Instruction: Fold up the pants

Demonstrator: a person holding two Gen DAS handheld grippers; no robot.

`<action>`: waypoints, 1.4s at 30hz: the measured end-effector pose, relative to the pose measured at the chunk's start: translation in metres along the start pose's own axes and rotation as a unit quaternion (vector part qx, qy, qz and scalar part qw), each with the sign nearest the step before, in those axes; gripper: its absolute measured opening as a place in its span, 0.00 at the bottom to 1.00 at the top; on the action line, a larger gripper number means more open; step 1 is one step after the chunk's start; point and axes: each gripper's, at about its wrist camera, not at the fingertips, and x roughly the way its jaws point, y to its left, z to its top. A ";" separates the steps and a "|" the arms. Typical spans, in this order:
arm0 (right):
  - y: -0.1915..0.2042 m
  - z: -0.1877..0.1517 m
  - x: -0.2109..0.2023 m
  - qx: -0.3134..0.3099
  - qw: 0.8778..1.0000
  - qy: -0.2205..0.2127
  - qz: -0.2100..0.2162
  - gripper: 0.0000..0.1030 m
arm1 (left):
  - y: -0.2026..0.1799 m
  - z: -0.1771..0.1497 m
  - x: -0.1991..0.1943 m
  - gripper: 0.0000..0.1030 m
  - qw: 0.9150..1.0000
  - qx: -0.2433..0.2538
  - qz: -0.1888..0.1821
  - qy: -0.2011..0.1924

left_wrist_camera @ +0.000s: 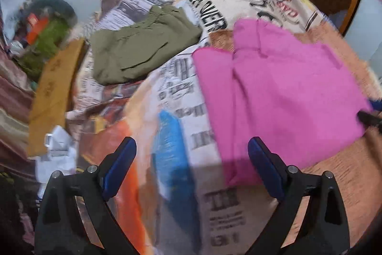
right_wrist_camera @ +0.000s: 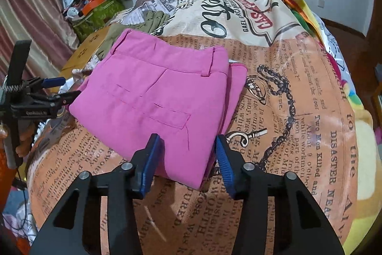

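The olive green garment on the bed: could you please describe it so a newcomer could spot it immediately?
Start from the bed's newspaper-print cover. The pink pants lie folded on it; past their waistband, towards the wall, sits the olive green garment. It is the only drab, rumpled piece, unlike the bright, flat pink pants.

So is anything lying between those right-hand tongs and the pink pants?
Nothing visible does. The right tongs are open, right at the near edge of the folded pink pants, with only the printed bedspread beneath. The olive garment lies beyond the pants, and the left tongs sit off to their far side.
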 end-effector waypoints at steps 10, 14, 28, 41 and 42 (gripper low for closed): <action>0.000 -0.005 0.002 -0.004 1.000 -0.005 -0.014 0.30 | 0.021 -0.014 0.012 0.94 0.997 -0.066 -0.039 0.016; 0.001 -0.004 0.002 -0.009 1.000 -0.003 -0.021 0.30 | 0.015 -0.015 0.007 0.94 0.999 -0.050 -0.016 0.010; -0.012 0.023 -0.022 0.022 0.999 -0.034 -0.020 0.38 | 0.014 0.033 -0.030 0.93 0.998 -0.032 -0.024 -0.050; -0.030 0.062 0.004 0.025 0.999 -0.039 -0.020 0.39 | -0.032 0.094 -0.002 0.93 0.998 0.020 -0.036 -0.054; -0.033 0.064 0.007 0.028 0.999 -0.038 -0.018 0.38 | -0.033 0.095 0.002 0.93 0.998 0.020 -0.037 -0.052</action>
